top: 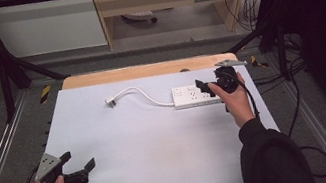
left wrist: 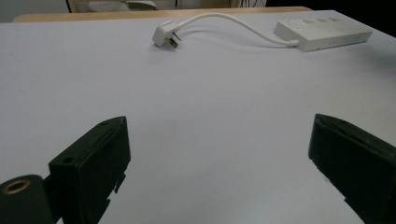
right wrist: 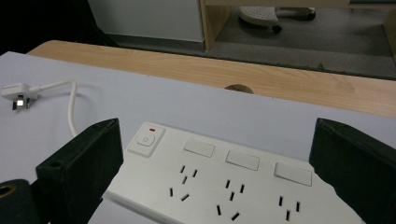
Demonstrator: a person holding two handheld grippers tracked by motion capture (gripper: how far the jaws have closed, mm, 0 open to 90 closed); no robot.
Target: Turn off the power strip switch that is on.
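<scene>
Spread wide and gripping nothing, the right gripper (top: 205,89) is hovering over the white plastic power strip (right wrist: 219,184), which is lying directly beneath and between its jaws, long axis running across them. Its white cord and plug (top: 110,101) are trailing away leftward. Well apart, the left gripper (top: 78,163) is idling open above the pale grey tabletop (top: 151,149).

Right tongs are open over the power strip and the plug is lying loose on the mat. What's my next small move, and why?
Probably reach the left tongs toward the plug. The right tongs hover open above the power strip, gripping nothing, while the left ones rest open at the near left, with bare mat between them and the plug.
</scene>
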